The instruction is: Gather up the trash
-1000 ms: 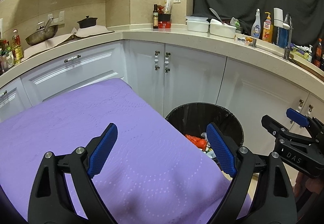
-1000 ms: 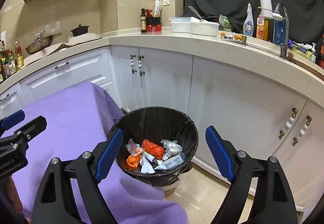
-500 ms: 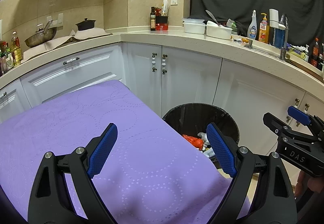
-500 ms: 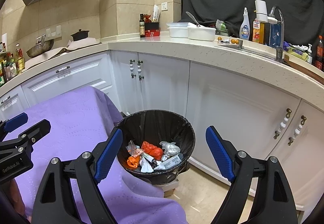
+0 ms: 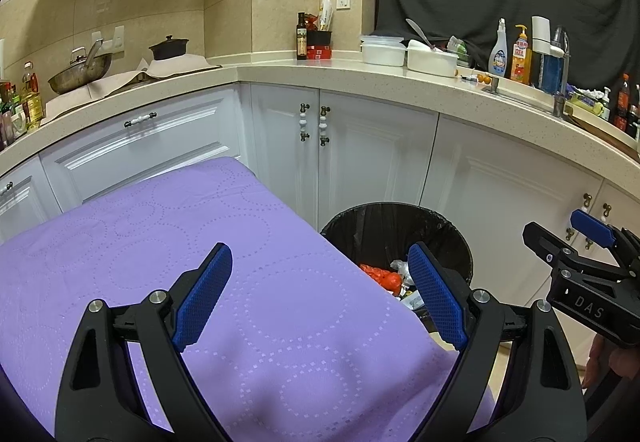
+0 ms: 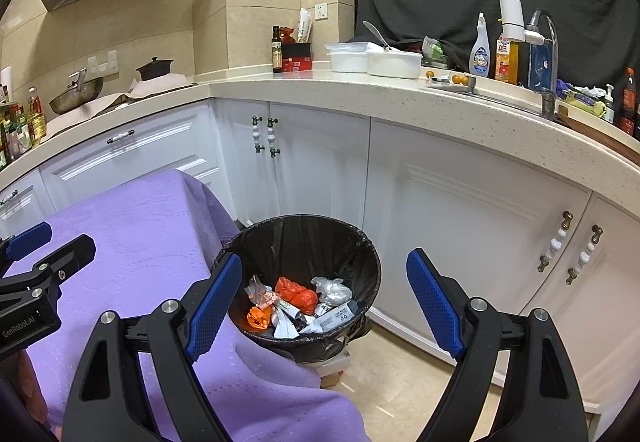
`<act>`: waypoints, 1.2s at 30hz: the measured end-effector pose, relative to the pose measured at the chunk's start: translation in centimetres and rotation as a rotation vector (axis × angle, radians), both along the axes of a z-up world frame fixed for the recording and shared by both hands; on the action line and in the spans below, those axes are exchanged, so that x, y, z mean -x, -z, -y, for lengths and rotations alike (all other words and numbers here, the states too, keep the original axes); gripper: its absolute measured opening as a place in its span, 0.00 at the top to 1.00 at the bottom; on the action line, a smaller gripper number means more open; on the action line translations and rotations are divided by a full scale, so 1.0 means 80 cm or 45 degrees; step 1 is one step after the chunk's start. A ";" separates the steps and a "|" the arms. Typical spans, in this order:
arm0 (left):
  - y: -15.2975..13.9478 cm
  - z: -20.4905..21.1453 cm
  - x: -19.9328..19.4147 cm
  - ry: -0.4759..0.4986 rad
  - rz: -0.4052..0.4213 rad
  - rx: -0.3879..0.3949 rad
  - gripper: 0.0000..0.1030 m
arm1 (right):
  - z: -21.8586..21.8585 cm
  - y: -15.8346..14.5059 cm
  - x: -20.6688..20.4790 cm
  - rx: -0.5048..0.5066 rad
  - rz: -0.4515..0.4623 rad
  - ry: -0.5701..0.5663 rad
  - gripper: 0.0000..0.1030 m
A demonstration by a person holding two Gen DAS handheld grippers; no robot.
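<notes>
A black-lined trash bin (image 6: 352, 238) stands on the floor by the white cabinets, beside a table under a purple cloth (image 5: 180, 242). It holds several pieces of trash: orange wrappers (image 6: 298, 292), a silver crumpled wrapper (image 6: 334, 290) and white packets. The bin also shows in the left wrist view (image 5: 400, 214). My left gripper (image 5: 318, 288) is open and empty above the purple cloth. My right gripper (image 6: 324, 296) is open and empty, above and in front of the bin. No trash shows on the cloth.
An L-shaped counter (image 6: 400, 98) carries white tubs (image 6: 394, 64), bottles, a faucet (image 6: 546, 42), a wok (image 5: 80, 72) and a black pot (image 5: 168, 48). White cabinet doors (image 6: 460, 222) run below it. Beige tiled floor (image 6: 400, 382) lies right of the bin.
Both grippers have pulled back and risen slightly, so the bin and counter sit a little farther off. Both stay open and empty.
</notes>
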State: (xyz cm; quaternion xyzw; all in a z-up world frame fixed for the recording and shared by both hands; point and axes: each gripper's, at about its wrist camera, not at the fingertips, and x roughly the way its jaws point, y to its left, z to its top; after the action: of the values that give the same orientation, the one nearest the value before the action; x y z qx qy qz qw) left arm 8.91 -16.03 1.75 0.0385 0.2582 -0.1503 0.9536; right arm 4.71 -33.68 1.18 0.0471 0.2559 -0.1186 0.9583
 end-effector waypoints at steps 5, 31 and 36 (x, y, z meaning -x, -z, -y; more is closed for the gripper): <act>0.000 0.000 0.000 0.000 0.001 -0.001 0.15 | 0.001 0.000 -0.001 0.001 -0.001 -0.001 0.20; 0.004 0.003 0.002 0.003 -0.004 0.001 0.15 | 0.002 0.000 0.000 -0.002 -0.003 -0.001 0.20; 0.005 0.003 0.002 0.005 -0.006 0.000 0.15 | 0.004 0.001 -0.001 -0.003 -0.006 -0.003 0.20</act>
State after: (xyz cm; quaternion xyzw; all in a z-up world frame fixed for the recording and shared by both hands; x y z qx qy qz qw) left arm 8.75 -16.31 1.35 0.0386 0.2603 -0.1520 0.9527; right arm 4.82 -33.96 1.10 0.0476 0.2585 -0.1173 0.9577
